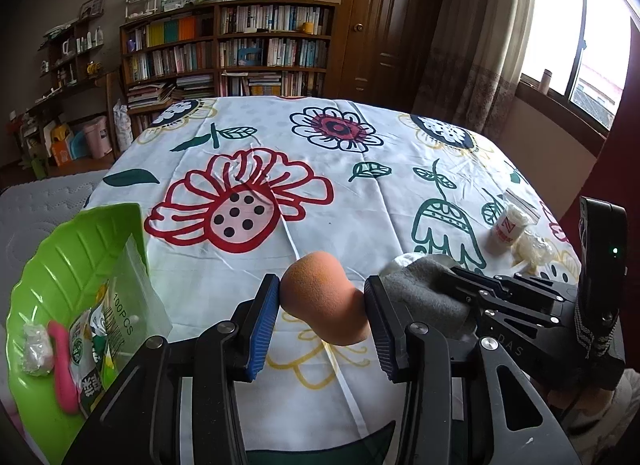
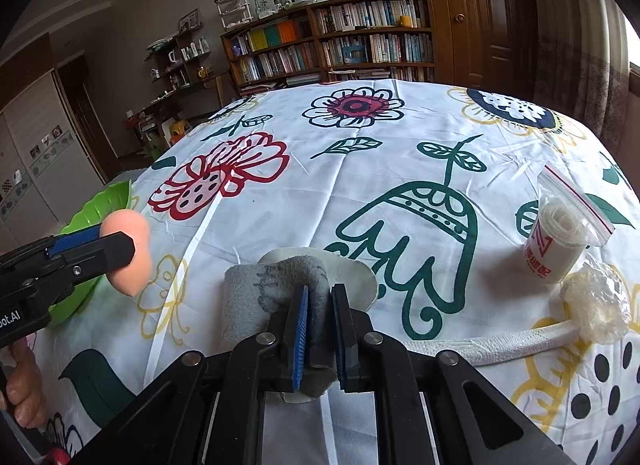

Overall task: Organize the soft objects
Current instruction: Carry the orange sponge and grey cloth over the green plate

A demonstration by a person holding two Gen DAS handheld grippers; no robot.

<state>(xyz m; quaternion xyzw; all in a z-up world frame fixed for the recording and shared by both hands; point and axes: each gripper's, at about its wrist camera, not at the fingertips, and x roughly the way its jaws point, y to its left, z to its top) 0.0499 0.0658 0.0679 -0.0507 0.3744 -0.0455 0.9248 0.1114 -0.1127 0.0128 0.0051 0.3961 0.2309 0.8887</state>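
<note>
The floral-print cloth-covered table (image 1: 360, 193) carries everything. At its left edge sits the green leaf-shaped plastic tray (image 1: 72, 249), already holding packets. The left gripper (image 1: 324, 305) is clamped on the orange gourd-shaped makeup sponge (image 1: 324, 297); carry it over the tray rim before letting go. The right gripper (image 2: 320, 329) pinches the folded grey felt insole (image 2: 256, 297) near the front edge. By the right edge lie 2 more: a bagged white bandage roll (image 2: 556, 241) and a crumpled clear wrap (image 2: 596, 305), clear of the path.

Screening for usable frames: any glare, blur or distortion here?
Left wrist view: window blown out, strong fisheye bending, dark corners, orange sponge sharp. Right wrist view: same bending, even light, grey cloth sharp, no motion blur.
</note>
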